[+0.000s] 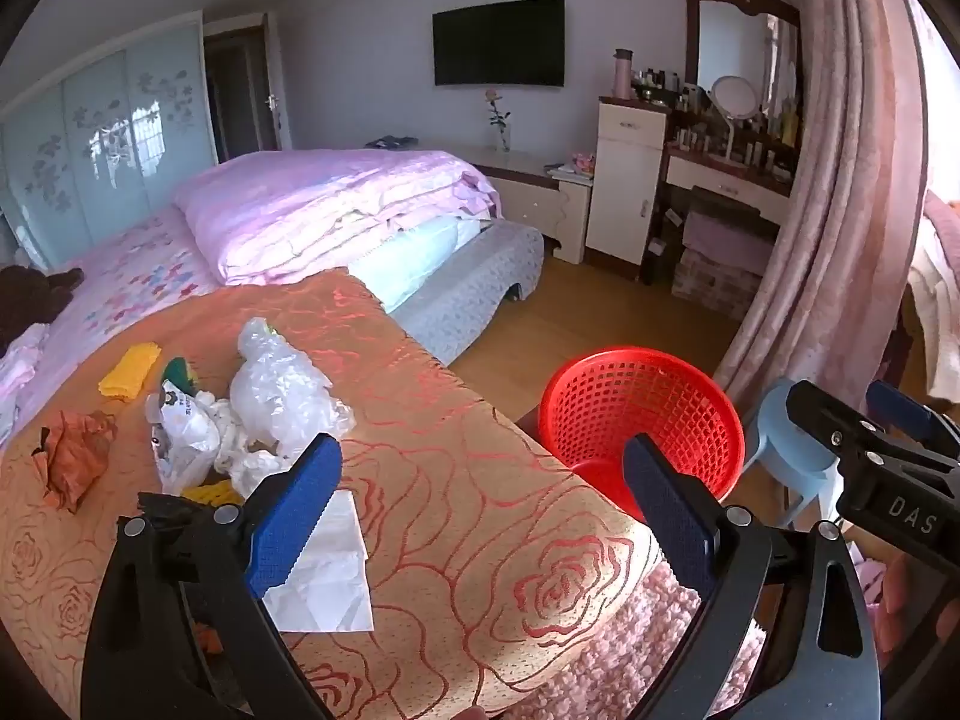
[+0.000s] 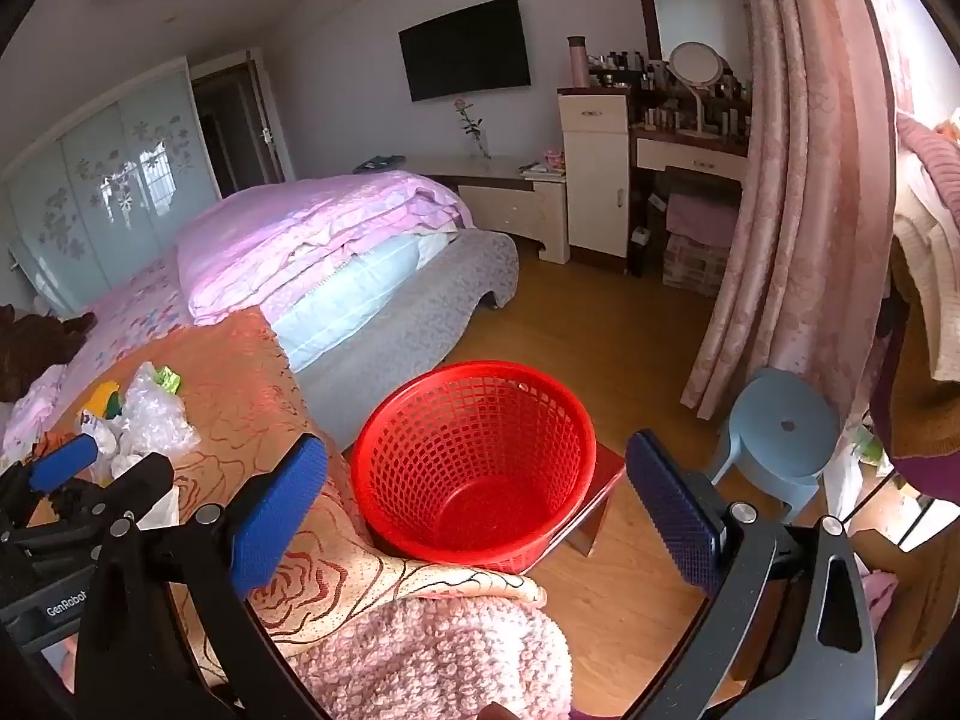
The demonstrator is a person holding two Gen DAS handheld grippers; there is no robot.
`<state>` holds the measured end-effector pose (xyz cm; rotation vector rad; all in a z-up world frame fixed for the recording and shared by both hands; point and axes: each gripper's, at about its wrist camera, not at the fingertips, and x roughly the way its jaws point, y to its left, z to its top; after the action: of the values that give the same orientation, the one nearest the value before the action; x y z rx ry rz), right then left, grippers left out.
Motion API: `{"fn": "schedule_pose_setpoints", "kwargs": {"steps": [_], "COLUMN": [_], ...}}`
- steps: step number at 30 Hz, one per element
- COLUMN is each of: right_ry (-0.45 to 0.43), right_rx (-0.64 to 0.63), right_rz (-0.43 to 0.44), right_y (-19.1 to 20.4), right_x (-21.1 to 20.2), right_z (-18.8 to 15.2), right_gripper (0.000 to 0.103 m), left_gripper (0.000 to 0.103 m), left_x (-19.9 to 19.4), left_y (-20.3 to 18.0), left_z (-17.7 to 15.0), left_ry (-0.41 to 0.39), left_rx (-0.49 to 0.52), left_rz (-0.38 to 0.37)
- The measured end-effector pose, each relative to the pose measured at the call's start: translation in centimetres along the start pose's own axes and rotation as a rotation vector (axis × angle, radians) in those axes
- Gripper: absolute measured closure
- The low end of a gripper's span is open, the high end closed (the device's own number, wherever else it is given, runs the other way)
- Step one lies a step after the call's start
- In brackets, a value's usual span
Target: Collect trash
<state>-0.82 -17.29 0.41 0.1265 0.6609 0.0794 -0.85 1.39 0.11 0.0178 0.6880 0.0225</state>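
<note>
Trash lies on the orange rose-patterned blanket point(image 1: 456, 516): a crumpled clear plastic bag point(image 1: 282, 390), a white printed wrapper point(image 1: 180, 426), an orange crumpled wrapper point(image 1: 75, 456), a yellow piece point(image 1: 129, 369) and a flat white tissue point(image 1: 327, 570). My left gripper point(image 1: 480, 504) is open and empty, just right of the pile, its left pad over the tissue. An empty red mesh basket point(image 2: 474, 462) stands on a low stool beside the bed. My right gripper point(image 2: 477, 510) is open and empty, above the basket. The pile also shows in the right wrist view point(image 2: 144, 414).
A folded pink quilt point(image 1: 336, 204) lies further along the bed. A light blue plastic stool point(image 2: 780, 438) stands right of the basket, by a pink curtain point(image 2: 798, 180). A dresser with a mirror point(image 1: 720, 138) stands at the far wall. The floor is wood point(image 2: 600, 324).
</note>
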Motion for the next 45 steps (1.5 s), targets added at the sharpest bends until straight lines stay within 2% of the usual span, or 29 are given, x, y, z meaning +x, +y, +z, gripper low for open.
{"fn": "schedule_pose_setpoints", "kwargs": {"steps": [45], "right_ry": [0.008], "right_rx": [-0.004], "right_rz": [0.0], "right_y": [0.14], "right_x": [-0.14], "right_z": [-0.22], "right_gripper": [0.006], "left_gripper": [0.012], "left_x": [0.43], "left_y": [0.52], "left_z": [-0.78], "left_ry": [0.015], "left_rx": [-0.01], "left_rz": [-0.003]}}
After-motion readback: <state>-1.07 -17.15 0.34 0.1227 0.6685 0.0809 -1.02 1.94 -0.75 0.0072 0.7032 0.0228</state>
